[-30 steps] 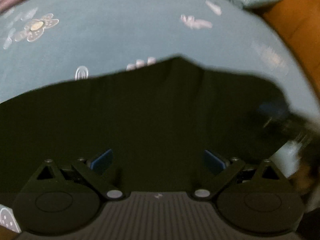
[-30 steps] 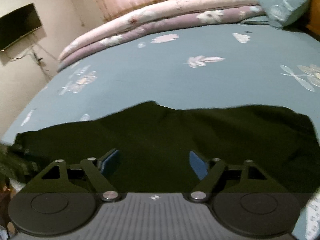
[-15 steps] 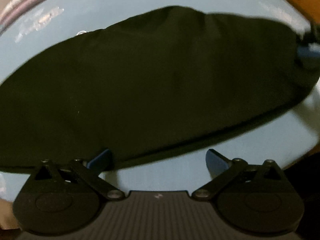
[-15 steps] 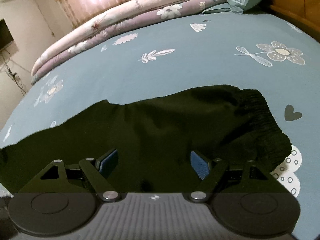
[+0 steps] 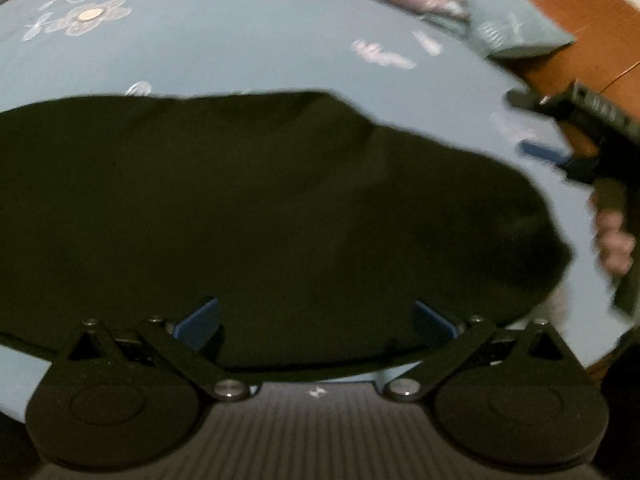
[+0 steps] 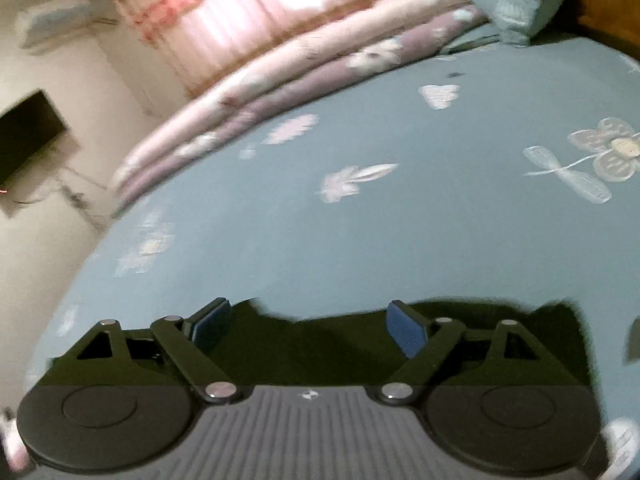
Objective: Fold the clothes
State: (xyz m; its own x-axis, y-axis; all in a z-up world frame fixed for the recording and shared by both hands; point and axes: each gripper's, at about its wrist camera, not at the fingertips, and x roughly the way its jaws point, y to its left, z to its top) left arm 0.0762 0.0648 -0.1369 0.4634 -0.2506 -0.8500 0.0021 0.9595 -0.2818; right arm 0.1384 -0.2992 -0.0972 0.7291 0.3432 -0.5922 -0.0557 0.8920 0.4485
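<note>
Lying flat on the bed (image 5: 240, 52), the dark garment (image 5: 260, 208) looks spread out ready for a fold. Left gripper (image 5: 316, 320) hovers over its near edge, jaws wide, nothing pinched. Right gripper (image 6: 308, 328) sits off the garment's right end, jaws opening, empty; probably lining up on a corner. Garment type unclear: fabric too dark, frames blurred, left end cut off.

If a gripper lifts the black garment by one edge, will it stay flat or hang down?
The black garment will probably hang down and sag: it lies limp on the bed sheet, with a wavy, uneven edge. It looks thin, so likely light. A push would probably bunch it into wrinkles rather than slide it whole.
</note>
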